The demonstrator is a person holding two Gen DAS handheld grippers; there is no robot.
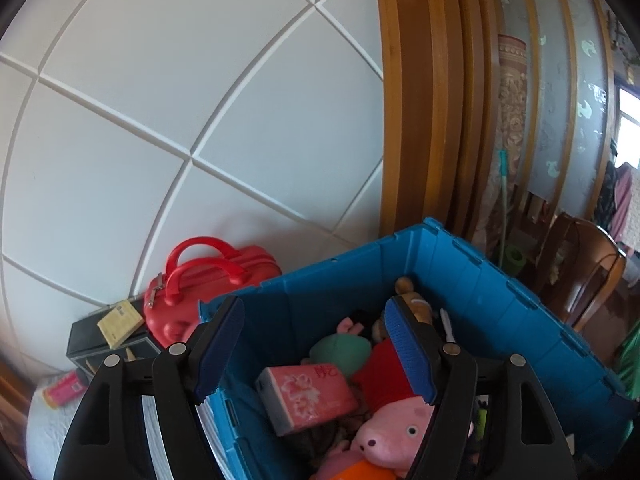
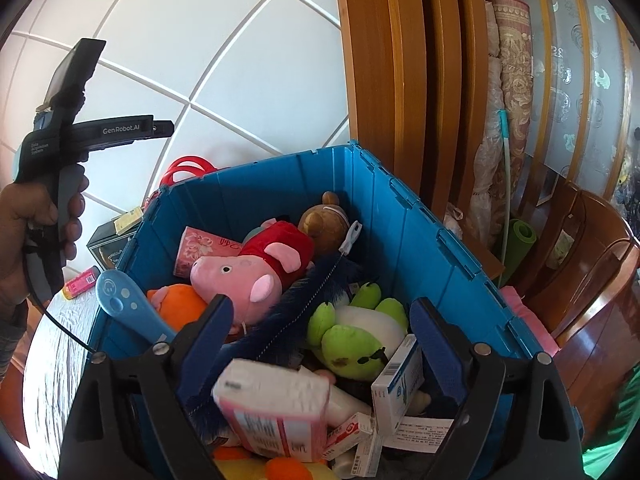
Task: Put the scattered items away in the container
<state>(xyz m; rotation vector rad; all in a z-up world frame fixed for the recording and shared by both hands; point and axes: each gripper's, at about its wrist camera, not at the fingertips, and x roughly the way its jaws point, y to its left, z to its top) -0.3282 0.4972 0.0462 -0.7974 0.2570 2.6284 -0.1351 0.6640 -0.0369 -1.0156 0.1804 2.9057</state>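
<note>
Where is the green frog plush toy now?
In the right wrist view, the green frog plush lies inside the blue crate, right of the blue brush.

The support surface is a white quilted textile cover (image 2: 56, 344). Resting directly on it are the blue rectangular plastic crate (image 2: 420, 240), a pink cylindrical can (image 2: 80, 283) lying sideways, and a black box (image 1: 86, 340).

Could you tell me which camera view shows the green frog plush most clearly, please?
The right wrist view: the green frog plush lies in plain sight inside the blue crate. In the left wrist view only a green sliver shows at the right finger's edge, which may be it.
</note>
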